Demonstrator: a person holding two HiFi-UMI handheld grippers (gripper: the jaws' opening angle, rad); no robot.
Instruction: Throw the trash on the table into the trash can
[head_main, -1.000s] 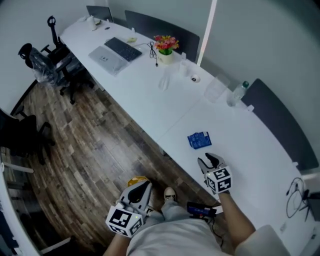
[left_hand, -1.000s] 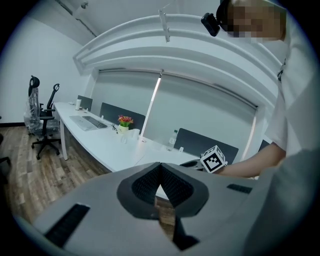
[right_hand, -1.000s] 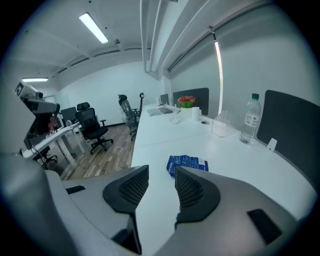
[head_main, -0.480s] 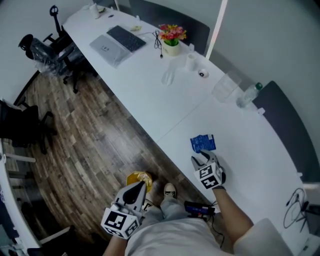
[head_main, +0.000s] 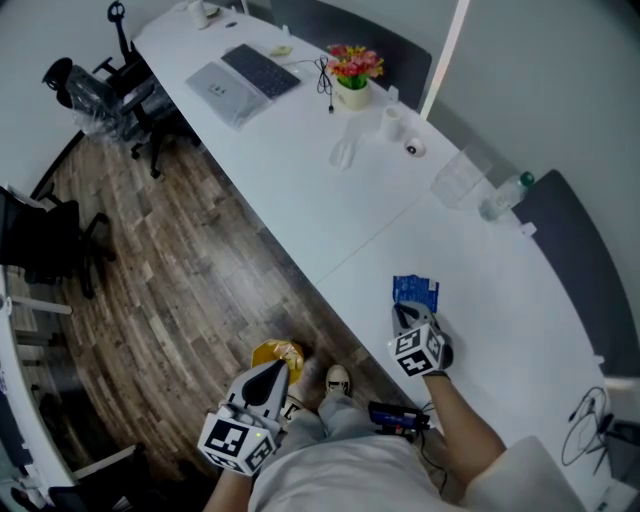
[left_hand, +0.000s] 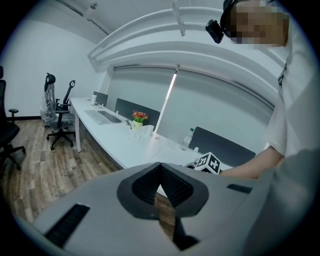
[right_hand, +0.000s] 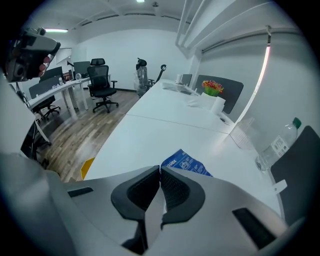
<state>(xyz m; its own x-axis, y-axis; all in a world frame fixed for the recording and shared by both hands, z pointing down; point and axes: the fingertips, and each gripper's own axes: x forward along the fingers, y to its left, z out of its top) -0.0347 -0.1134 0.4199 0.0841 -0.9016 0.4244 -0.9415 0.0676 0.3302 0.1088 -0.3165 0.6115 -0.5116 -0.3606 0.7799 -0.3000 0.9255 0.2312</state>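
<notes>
Your right gripper (right_hand: 160, 171) has just closed, pinching the near corner of the flat blue printed packet (right_hand: 189, 163) on the white bench (right_hand: 150, 132). Your left gripper (left_hand: 161, 168) is clenched and empty. The pick-up is in hand; next, lift the packet clear toward the trash can.

You are holding two grippers (head_main: 276, 366) (head_main: 404, 311) and looking at one long table (head_main: 300, 190), one packet (head_main: 416, 291), one laptop (head_main: 247, 75), one flower pot (head_main: 355, 82), one bottle (head_main: 505, 197) and two clear cups (head_main: 343, 153) (head_main: 458, 180).

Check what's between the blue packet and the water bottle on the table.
Nothing. The table between the blue packet and the water bottle is bare, clearest in the head view. A clear cup stands beside the bottle, off that line.
</notes>
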